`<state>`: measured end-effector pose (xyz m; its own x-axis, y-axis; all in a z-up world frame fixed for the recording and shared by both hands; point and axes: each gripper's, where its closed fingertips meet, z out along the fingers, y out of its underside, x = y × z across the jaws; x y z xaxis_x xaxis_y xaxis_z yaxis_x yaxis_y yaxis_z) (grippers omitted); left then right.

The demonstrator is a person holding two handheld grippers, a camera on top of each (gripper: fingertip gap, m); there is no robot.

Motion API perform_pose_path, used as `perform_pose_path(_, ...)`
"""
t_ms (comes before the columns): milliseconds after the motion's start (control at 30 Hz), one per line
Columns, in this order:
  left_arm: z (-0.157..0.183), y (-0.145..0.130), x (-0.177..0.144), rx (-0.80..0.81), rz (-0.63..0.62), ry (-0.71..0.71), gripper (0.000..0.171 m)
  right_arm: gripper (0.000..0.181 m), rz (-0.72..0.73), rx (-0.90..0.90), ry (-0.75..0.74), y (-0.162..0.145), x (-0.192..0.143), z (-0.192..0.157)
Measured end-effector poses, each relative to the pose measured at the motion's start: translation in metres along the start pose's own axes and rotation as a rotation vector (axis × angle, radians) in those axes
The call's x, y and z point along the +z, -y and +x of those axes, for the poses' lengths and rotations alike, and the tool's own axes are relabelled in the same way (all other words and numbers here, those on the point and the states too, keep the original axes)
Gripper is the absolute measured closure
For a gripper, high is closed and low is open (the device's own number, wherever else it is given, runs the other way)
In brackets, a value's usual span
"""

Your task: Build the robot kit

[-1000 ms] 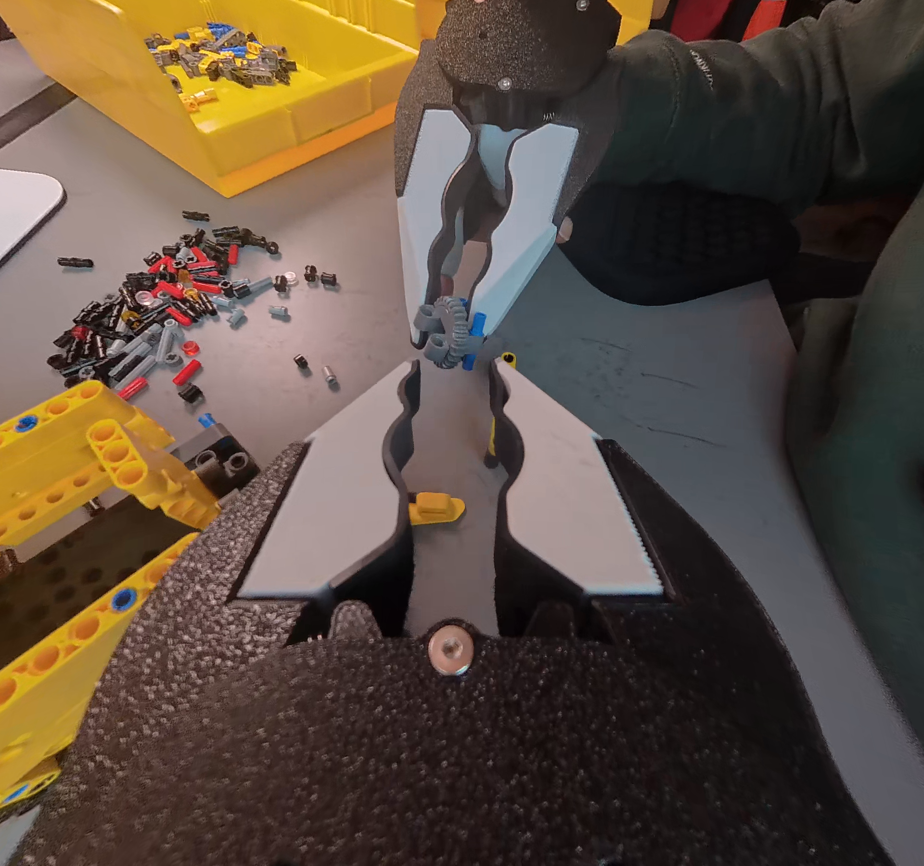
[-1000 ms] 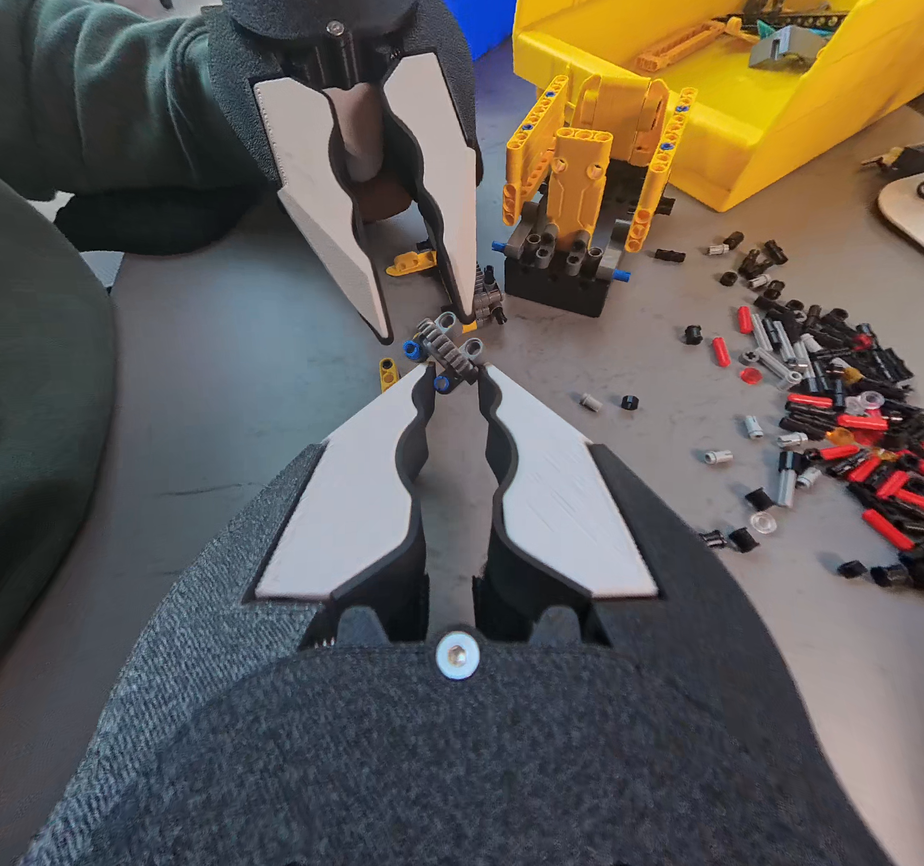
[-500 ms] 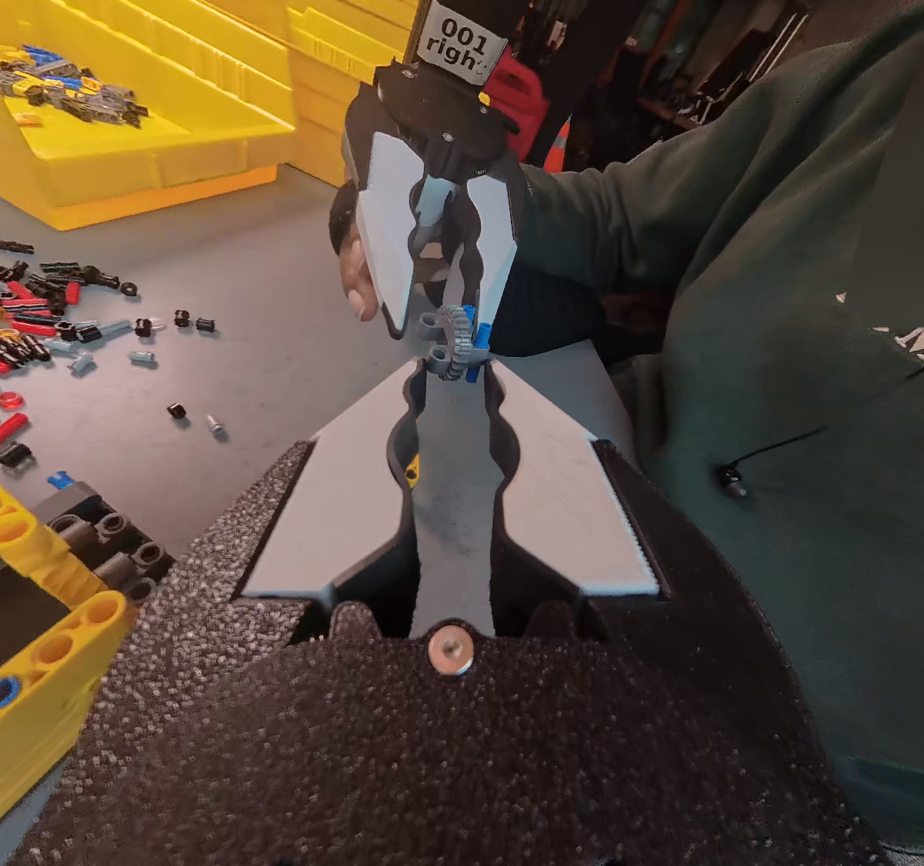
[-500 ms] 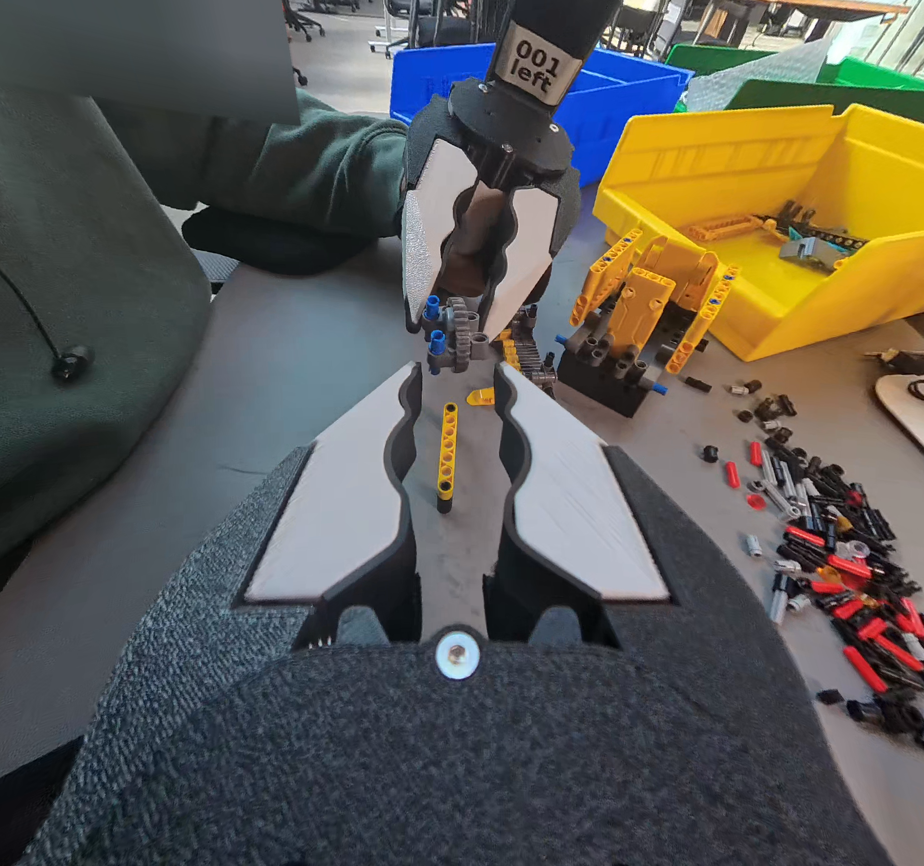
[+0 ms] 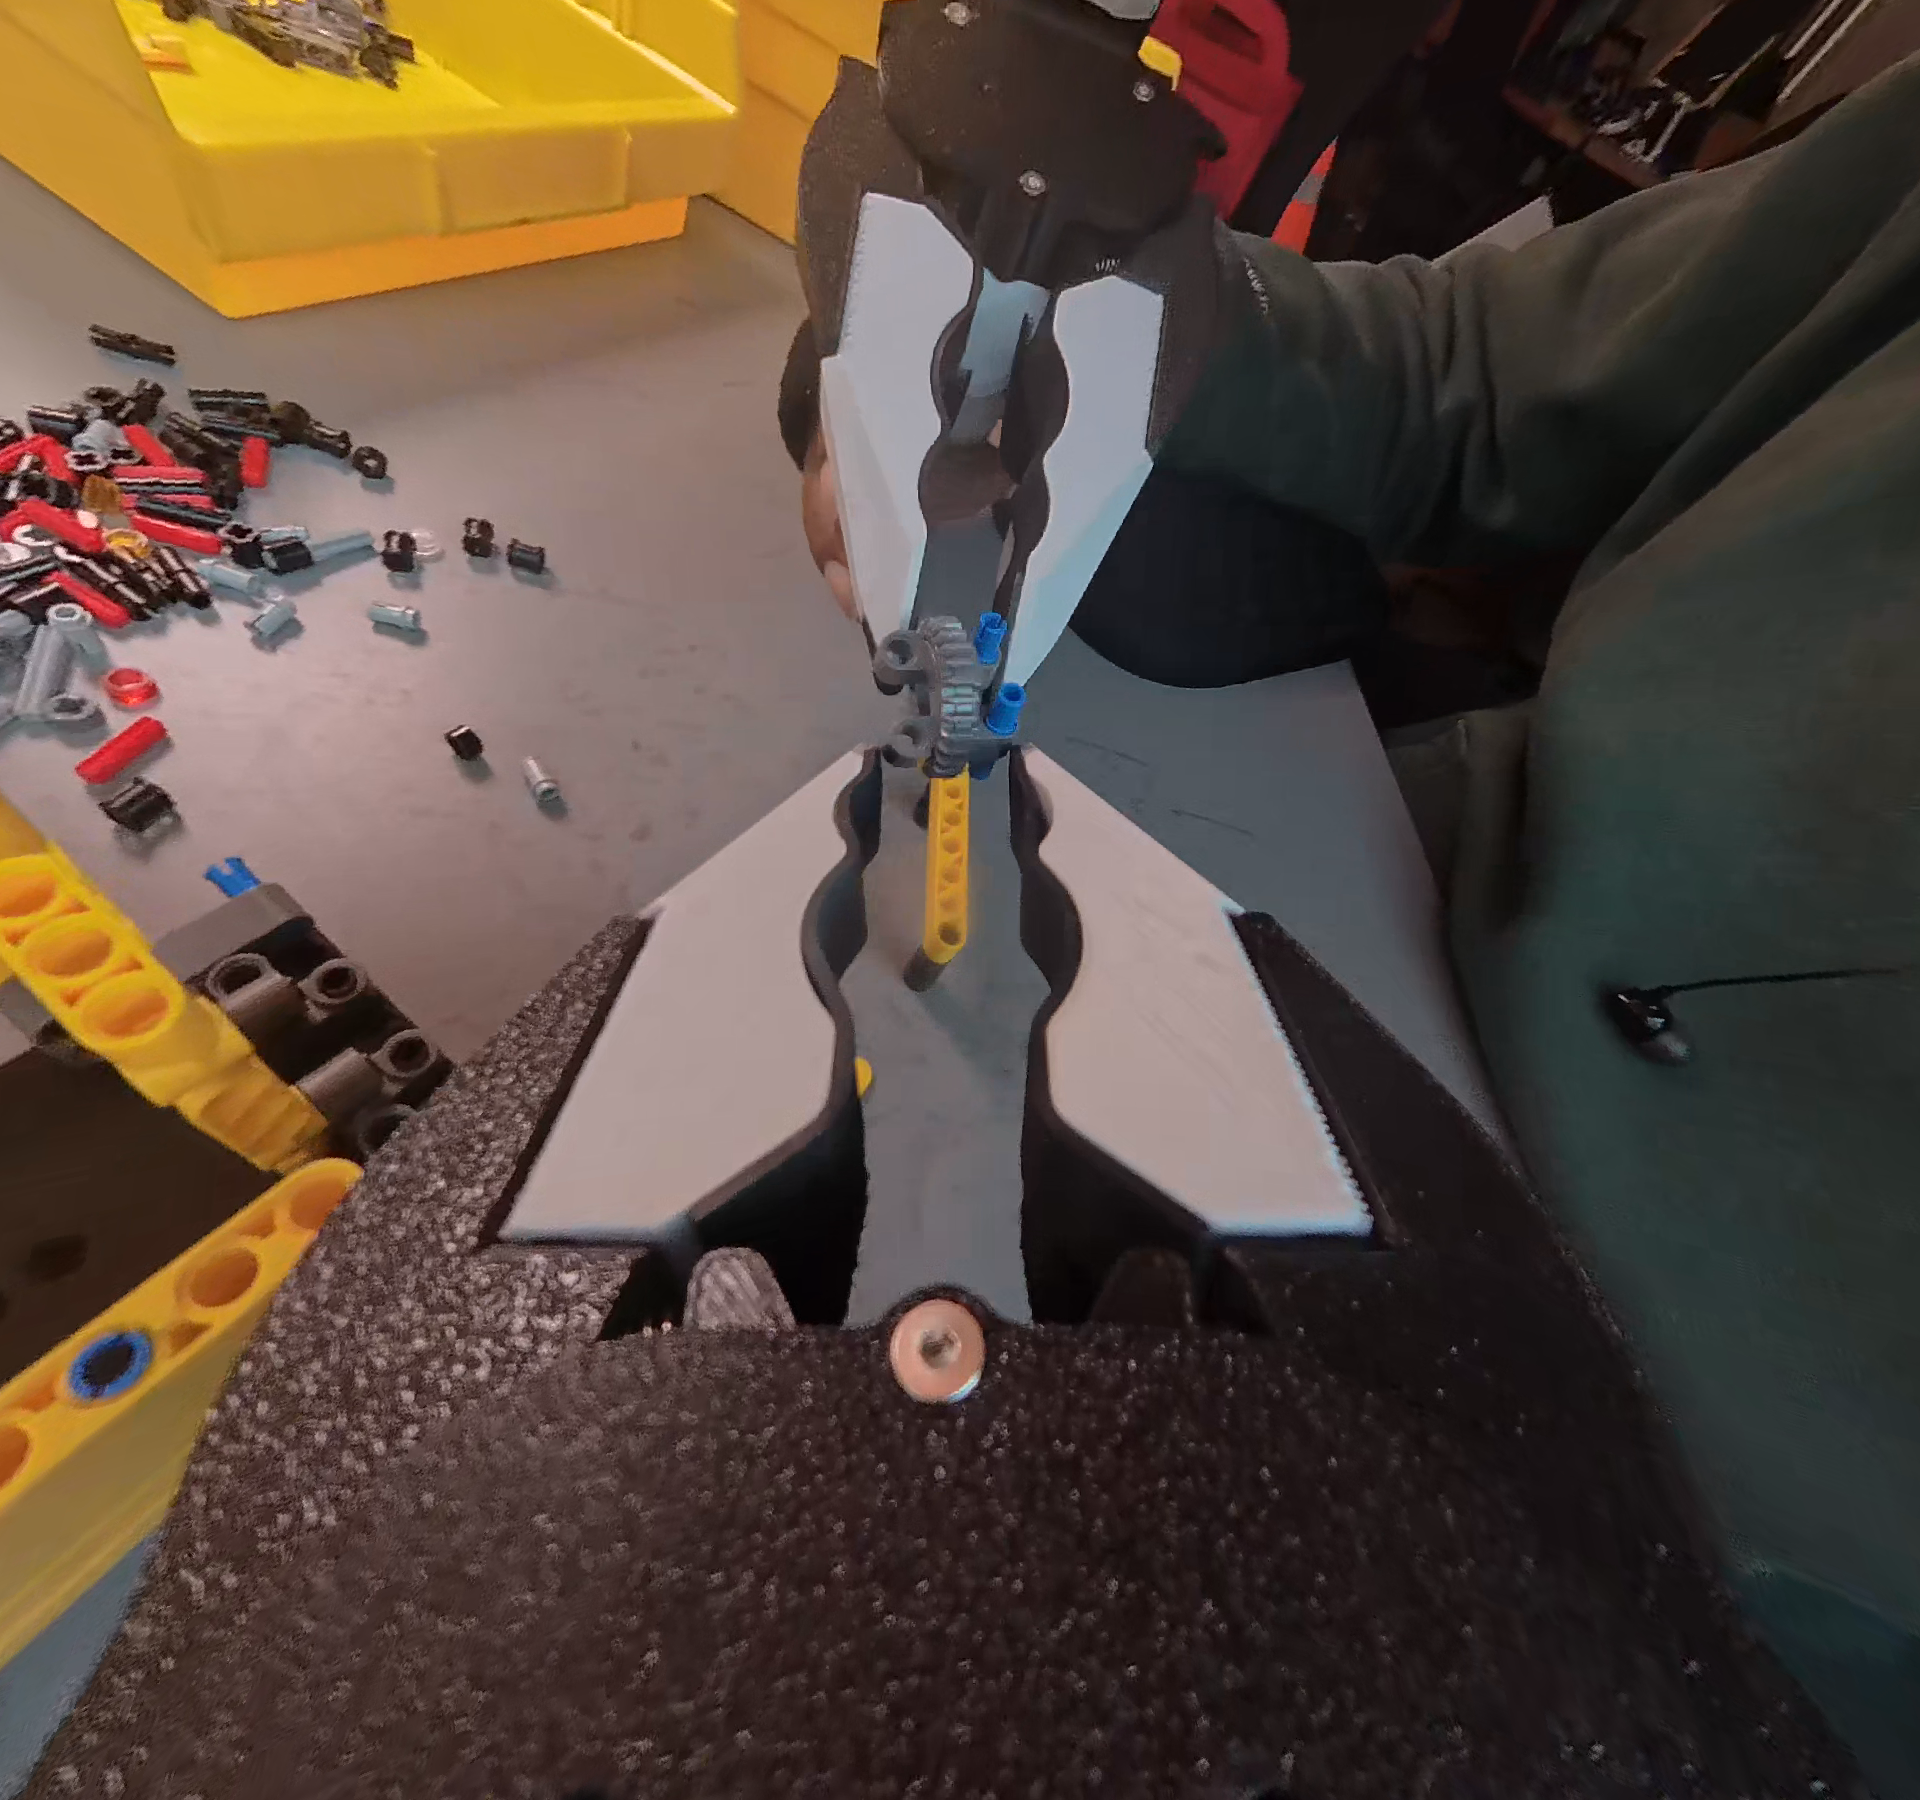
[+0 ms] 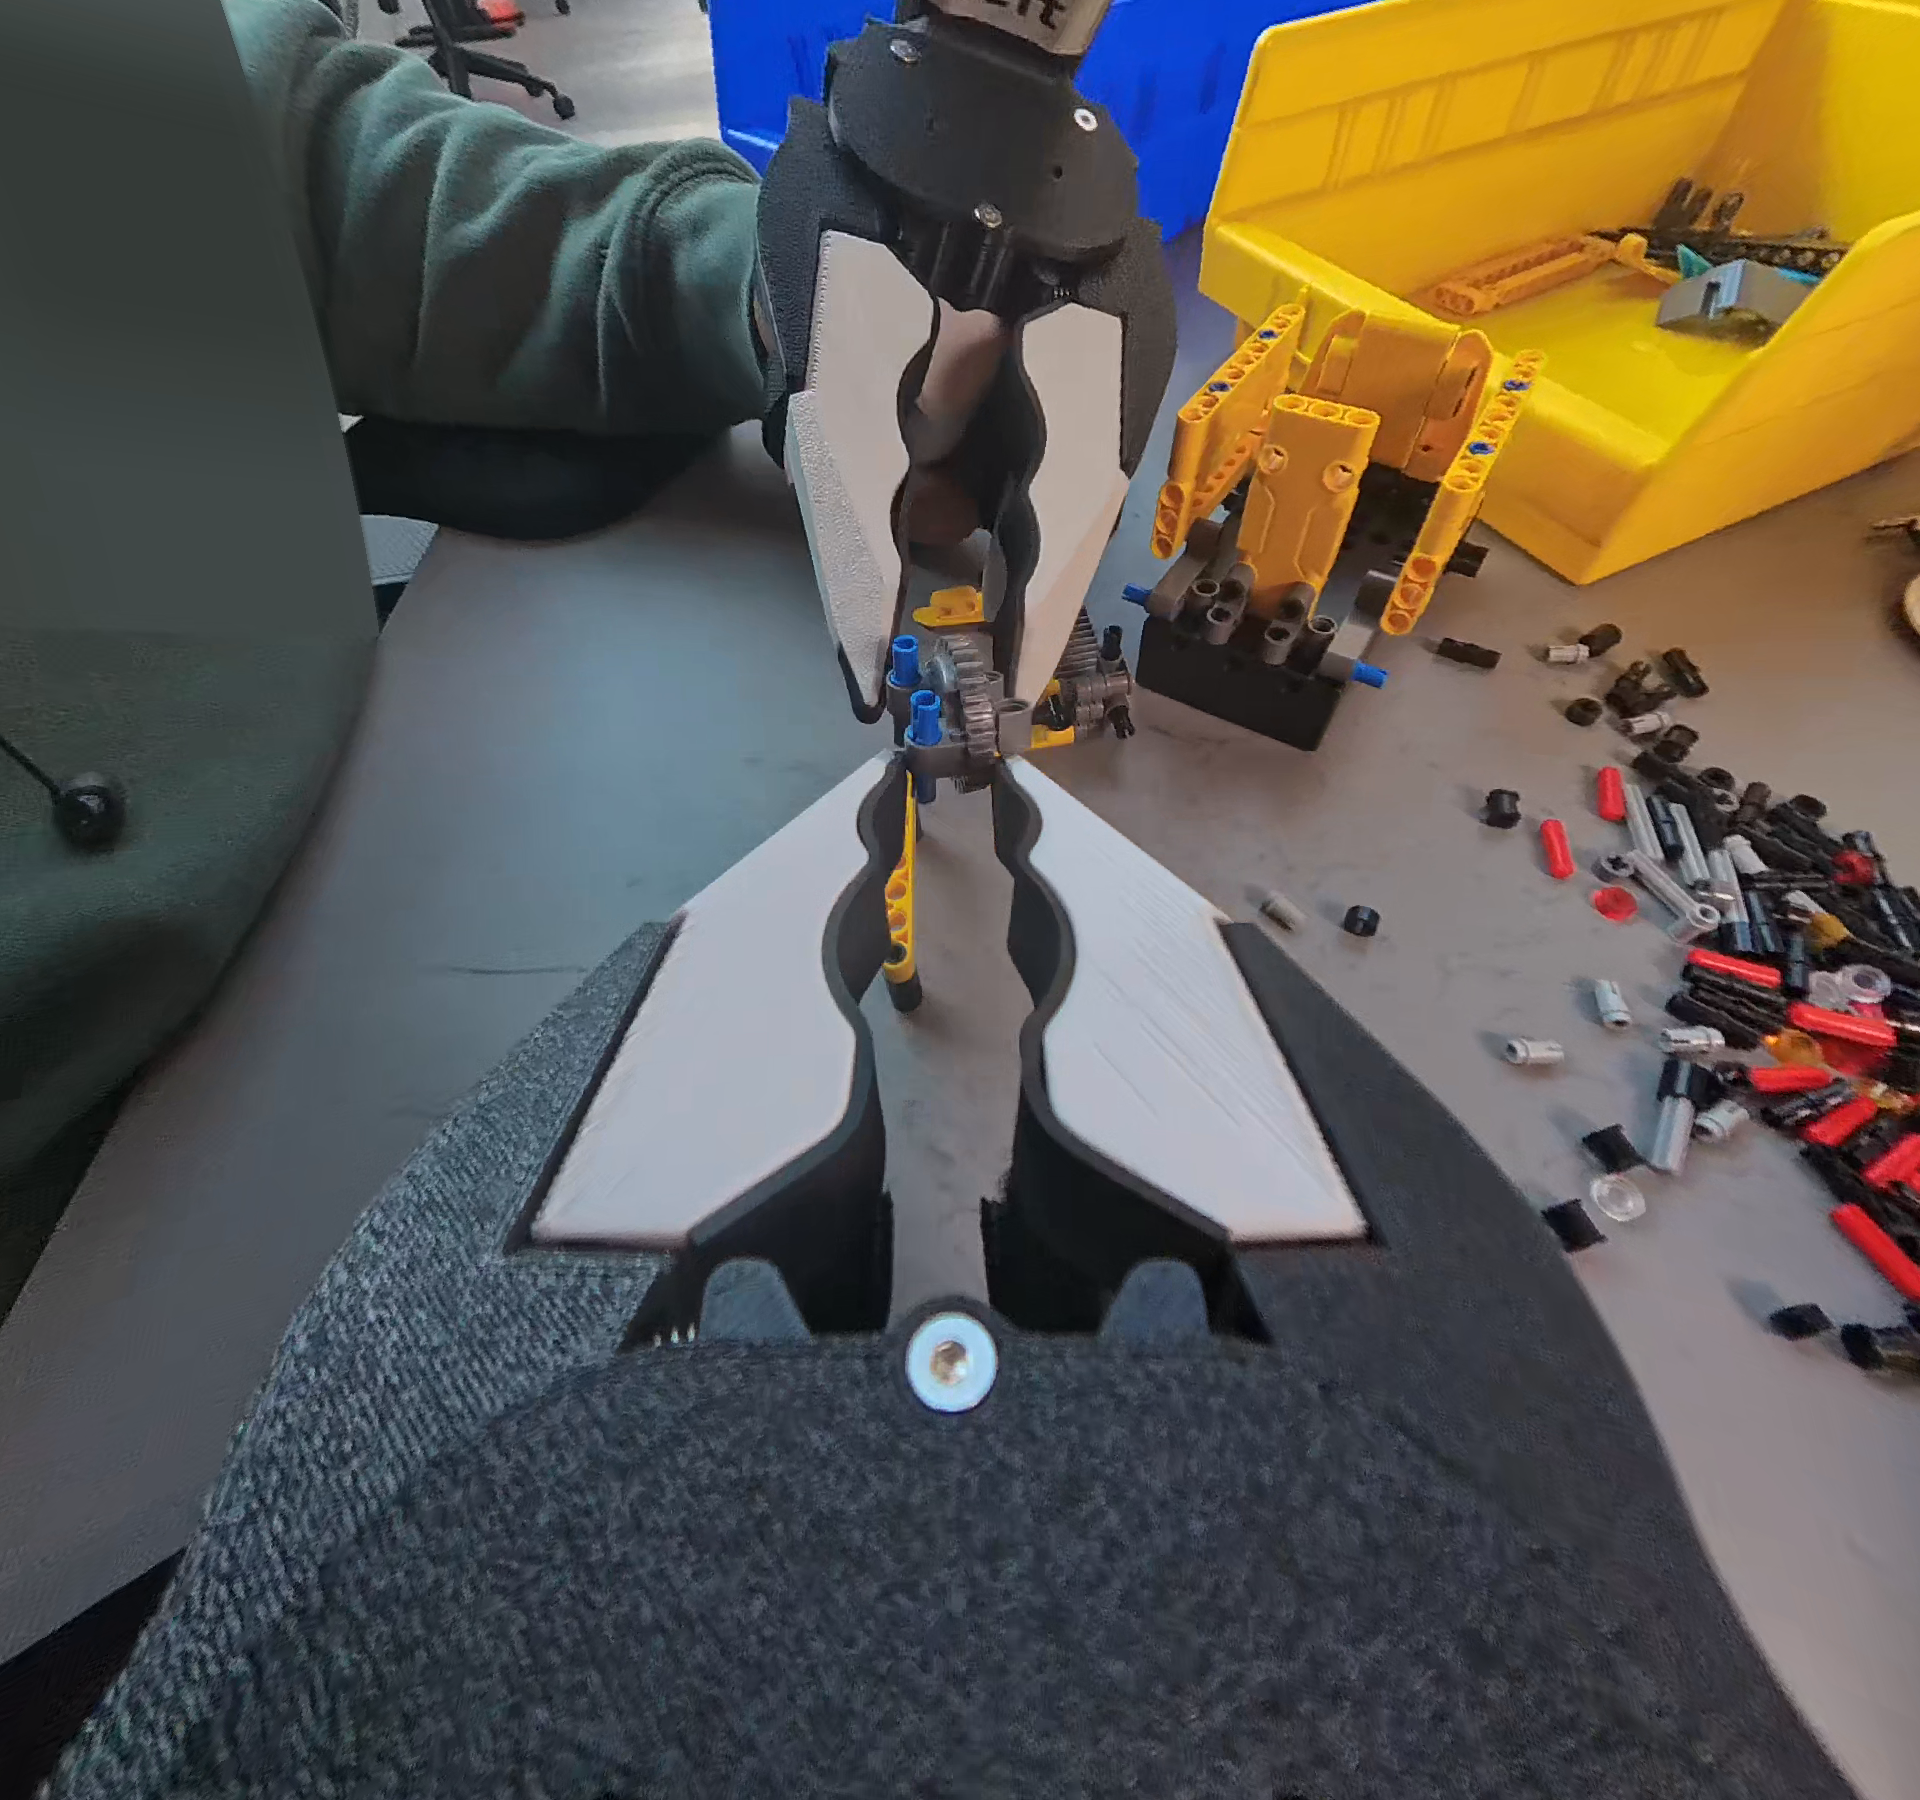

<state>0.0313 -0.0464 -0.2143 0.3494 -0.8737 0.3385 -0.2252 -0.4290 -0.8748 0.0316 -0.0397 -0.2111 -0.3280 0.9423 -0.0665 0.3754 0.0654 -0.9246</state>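
Left tool (image 5: pixel 945 763): closed onto the lower end of a small grey gear assembly (image 5: pixel 951 701) with blue pins, held in the air above the table (image 6: pixel 571 763).
Right tool (image 6: pixel 945 763): meets it tip to tip from the opposite side, jaws narrowed on the same assembly. It seems to pinch it too, though the bite is hard to see.
Grip, as I judge it: both holds are at the very fingertips, so squeezing square on the grey frame, not on the gear teeth or pins, would be steadier.
Below: a yellow beam (image 6: pixel 899 909) lies flat on the table, untouched.
Middle distance: a yellow model (image 6: pixel 1330 503) on a black base, with a scatter of loose pins (image 6: pixel 1787 971) beside it.
Yellow bin (image 6: pixel 1558 462): holds a few long beams and a grey block.
Blue bin (image 6: pixel 790 36): farthest back, contents hidden.
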Motion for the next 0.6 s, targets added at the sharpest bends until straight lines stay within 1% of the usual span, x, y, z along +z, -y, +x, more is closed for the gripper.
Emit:
perform_pose_path(100, -0.007, -0.002, 0.002, 0.025, -0.024, 0.093, 0.148, 0.166, -0.039, 0.023, -0.028, -0.006, 0.001, 0.005)
perform_pose_path(133, -0.007, -0.003, 0.003, 0.037, -0.031, 0.109, 0.144, 0.166, -0.049, 0.024, -0.035, -0.008, 0.002, 0.006)
perform_pose_path(200, -0.008, -0.005, 0.004, 0.042, -0.047, 0.138, 0.144, 0.166, -0.057, 0.039, -0.042, -0.009, 0.003, 0.006)
perform_pose_path(267, -0.008, -0.007, 0.006, 0.04, -0.057, 0.153, 0.148, 0.166, -0.054, 0.047, -0.038, -0.008, 0.004, 0.003)
perform_pose_path(433, 0.003, -0.01, 0.006, 0.088, -0.091, 0.118, 0.148, 0.166, -0.068, 0.006, -0.019, -0.009, 0.004, -0.01)
perform_pose_path(567, 0.001, -0.01, 0.003, 0.177, -0.145, 0.173, 0.149, 0.154, -0.082, -0.071, -0.049, -0.004, 0.001, -0.013)
perform_pose_path(600, 0.001, -0.009, 0.003, 0.188, -0.15, 0.178, 0.149, 0.154, -0.085, -0.079, -0.06, -0.002, 0.001, -0.013)
